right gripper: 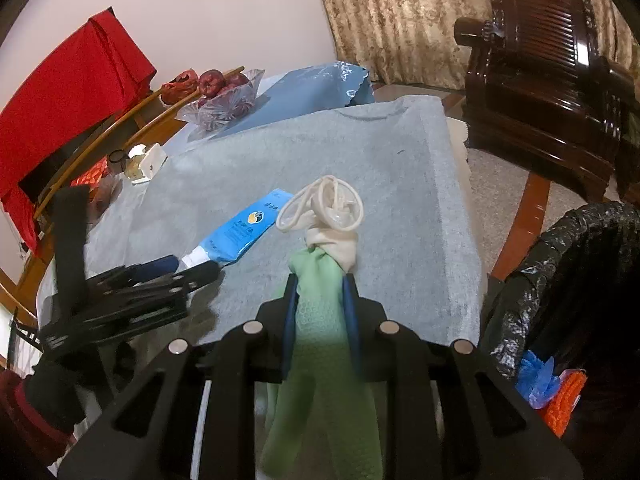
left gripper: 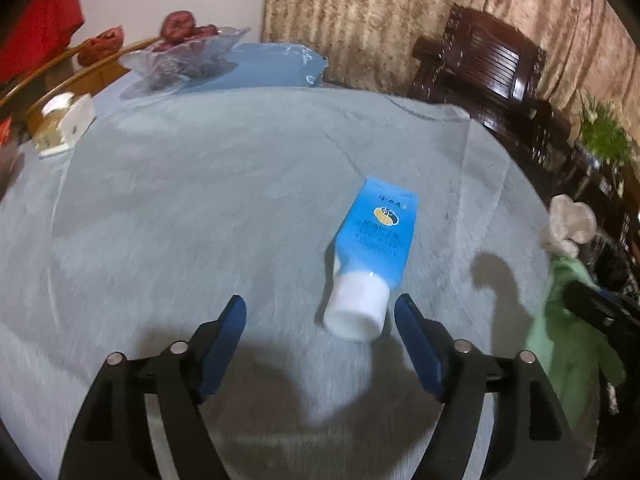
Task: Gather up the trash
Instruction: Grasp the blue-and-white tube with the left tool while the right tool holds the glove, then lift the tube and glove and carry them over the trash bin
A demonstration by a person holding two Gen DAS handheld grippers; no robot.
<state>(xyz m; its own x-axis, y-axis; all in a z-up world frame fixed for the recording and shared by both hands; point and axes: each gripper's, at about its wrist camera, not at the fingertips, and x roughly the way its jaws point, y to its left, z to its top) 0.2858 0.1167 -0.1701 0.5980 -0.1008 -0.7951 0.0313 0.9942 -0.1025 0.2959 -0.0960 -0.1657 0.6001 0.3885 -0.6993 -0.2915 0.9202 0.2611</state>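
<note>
A blue tube with a white cap (left gripper: 370, 248) lies on the grey cloth (left gripper: 200, 200), cap toward me. My left gripper (left gripper: 320, 316) is open, its blue pads on either side of the cap, not touching it. The tube also shows in the right wrist view (right gripper: 240, 228), with the left gripper (right gripper: 188, 266) at its cap end. My right gripper (right gripper: 318, 280) is shut on a green and cream rubber glove (right gripper: 320, 320), held up over the table's near edge. The glove also shows at the right edge of the left wrist view (left gripper: 568, 280).
A black-lined trash bin (right gripper: 568, 272) with blue and orange scraps inside stands at the right, below the table edge. A glass bowl of red fruit (right gripper: 224, 100) and a white holder (right gripper: 146, 162) sit at the far left. A dark wooden chair (right gripper: 552, 80) stands beyond the table.
</note>
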